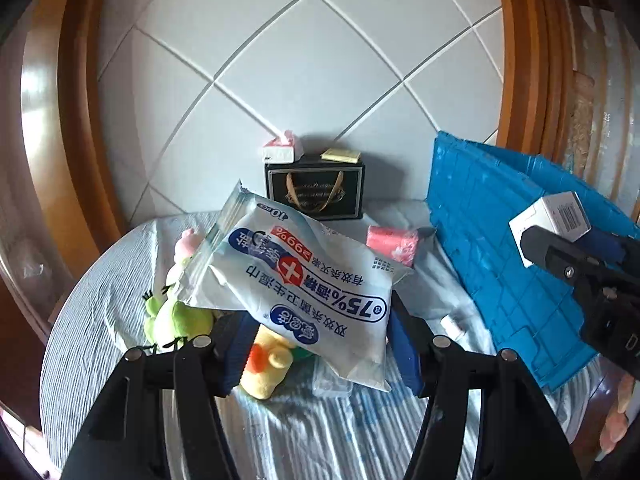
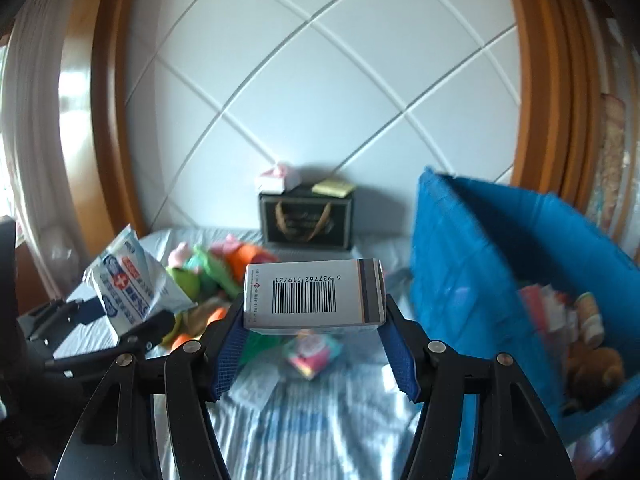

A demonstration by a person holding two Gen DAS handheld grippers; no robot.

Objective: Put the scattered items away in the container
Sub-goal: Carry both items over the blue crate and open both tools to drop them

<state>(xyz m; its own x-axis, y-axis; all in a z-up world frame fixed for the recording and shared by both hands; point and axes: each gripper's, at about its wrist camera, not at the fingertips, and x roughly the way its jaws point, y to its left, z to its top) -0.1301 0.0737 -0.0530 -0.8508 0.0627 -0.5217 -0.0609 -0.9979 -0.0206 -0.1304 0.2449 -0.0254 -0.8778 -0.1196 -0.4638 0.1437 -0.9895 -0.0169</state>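
- Our right gripper is clamped on a white box with a barcode. The box sits crosswise between the blue pads, its long axis running left to right, lifted clear of the bed.
- From that gripper the blue bin lies just to the right and slightly farther off. Its open top faces us, with a few things already inside at the right. We judge this the nearer hand to the bin, so the box should go in first.
- Our left gripper grips a white pack of wipes by its near end. The pack's long axis points away from us, up and to the left, and it hangs above the soft toys.
- The bin is to the right of the left gripper, beyond the right one, which we would have to clear.
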